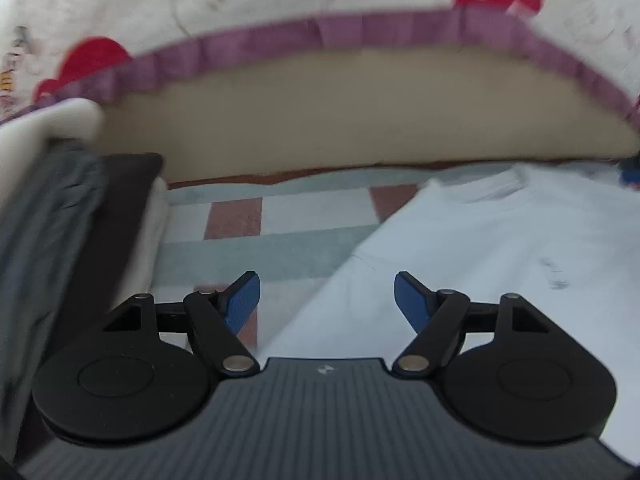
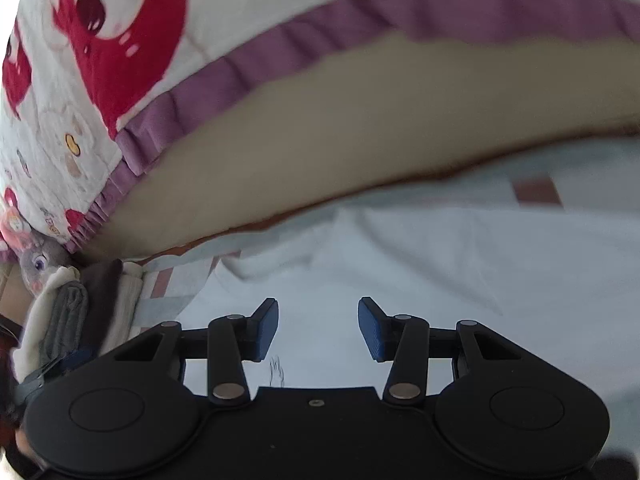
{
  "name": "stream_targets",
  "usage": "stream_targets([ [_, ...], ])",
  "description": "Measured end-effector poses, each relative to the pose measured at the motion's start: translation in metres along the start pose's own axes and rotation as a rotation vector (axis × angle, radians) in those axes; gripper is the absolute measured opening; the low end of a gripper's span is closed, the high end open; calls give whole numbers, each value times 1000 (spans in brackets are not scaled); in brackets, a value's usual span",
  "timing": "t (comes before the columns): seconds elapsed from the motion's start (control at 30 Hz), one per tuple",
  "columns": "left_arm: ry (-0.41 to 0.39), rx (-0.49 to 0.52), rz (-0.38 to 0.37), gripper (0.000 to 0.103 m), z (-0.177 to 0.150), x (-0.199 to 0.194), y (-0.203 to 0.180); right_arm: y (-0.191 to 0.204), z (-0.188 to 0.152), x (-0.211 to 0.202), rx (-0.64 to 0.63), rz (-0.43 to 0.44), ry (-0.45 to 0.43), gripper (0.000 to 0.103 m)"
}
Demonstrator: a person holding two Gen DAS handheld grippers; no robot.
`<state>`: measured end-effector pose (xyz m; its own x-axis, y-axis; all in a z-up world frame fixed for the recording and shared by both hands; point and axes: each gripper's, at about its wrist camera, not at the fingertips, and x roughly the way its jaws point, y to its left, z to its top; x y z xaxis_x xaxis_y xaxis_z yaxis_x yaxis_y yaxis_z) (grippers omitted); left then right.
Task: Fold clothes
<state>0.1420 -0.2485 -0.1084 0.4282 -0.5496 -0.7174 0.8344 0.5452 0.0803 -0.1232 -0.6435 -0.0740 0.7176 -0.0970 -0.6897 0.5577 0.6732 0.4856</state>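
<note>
The white garment (image 2: pixel 420 280) lay spread flat on the checked sheet (image 1: pixel 280 216), directly beneath and ahead of my right tongs (image 2: pixel 318 330), and ahead and to the right of my left tongs (image 1: pixel 327 304). Its slanting edge passed just under the left tongs. A small dark mark on the cloth sat near the right tongs' left-hand pad.

Both tongs stood spread, with nothing between the pads. Neither touched the cloth as far as the blurred views allowed me to tell.

To the left of both tongs stood a stack of folded clothes (image 1: pixel 60 220). Beyond the garment rose a beige mattress side (image 1: pixel 340 120), topped by a purple-frilled cover with red prints (image 2: pixel 120 40). A soft toy (image 2: pixel 40 264) sat far to the left of the right tongs.

Risks, in my judgement: the left tongs could pinch the sheet together with the garment edge, since the two overlapped there. A grip on a single layer or off the corner would skew the fold. A wide swing leftward might topple the stack.
</note>
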Motion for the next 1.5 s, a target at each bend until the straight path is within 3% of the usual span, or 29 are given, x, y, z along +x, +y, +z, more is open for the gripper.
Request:
stream_targets([
  [0.07,82,57,59,72,6,29,-15,15,11,21,-87,-88,-7,53],
  [0.13,126,126,34,73,11,53,-29,24,22,43,-143,-160,-16,60],
  [0.23,175,133,70,73,16,81,-36,17,35,73,-58,-201,-23,60],
  [0.43,187,87,101,73,17,110,-15,-7,49,114,132,-214,-69,61],
  [0.57,188,32,41,74,18,115,-3,-12,52,134,176,-186,-54,61],
  [0.73,203,-199,24,81,10,115,16,13,45,165,35,-295,24,62],
  [0.77,200,-205,36,79,9,114,13,19,40,168,8,-320,19,62],
  [0.83,172,-159,35,66,8,112,3,32,30,174,-63,-371,14,62],
  [0.87,155,-133,22,40,8,110,-2,38,26,176,-104,-393,11,59],
  [0.9,154,-88,18,19,10,109,-11,42,23,177,-135,-407,5,46],
  [0.93,154,-44,13,11,11,107,-19,47,20,178,-166,-420,0,21],
  [0.97,151,0,13,5,13,105,-27,50,19,178,-187,-432,-7,8],
  [1.0,128,35,58,5,14,104,-34,52,18,176,-196,-442,-16,8],
  [1.07,80,103,149,4,17,103,-46,57,18,167,-221,-433,-76,7],
  [1.17,-7,72,236,4,29,101,-40,64,21,151,-234,-399,-177,7],
  [1.27,3,110,256,4,37,112,-45,61,27,148,-161,-371,-185,7],
  [1.33,47,162,307,6,33,125,-54,56,29,149,-102,-339,-160,17],
  [1.37,69,185,334,11,31,131,-58,53,28,146,-72,-321,-148,20],
  [1.43,116,166,408,19,26,140,-60,45,26,137,-23,-278,-142,37],
  [1.47,118,143,446,36,24,138,-59,41,23,123,-18,-255,-163,44],
  [1.5,117,122,469,55,24,131,-59,39,20,108,-7,-259,-170,59],
])
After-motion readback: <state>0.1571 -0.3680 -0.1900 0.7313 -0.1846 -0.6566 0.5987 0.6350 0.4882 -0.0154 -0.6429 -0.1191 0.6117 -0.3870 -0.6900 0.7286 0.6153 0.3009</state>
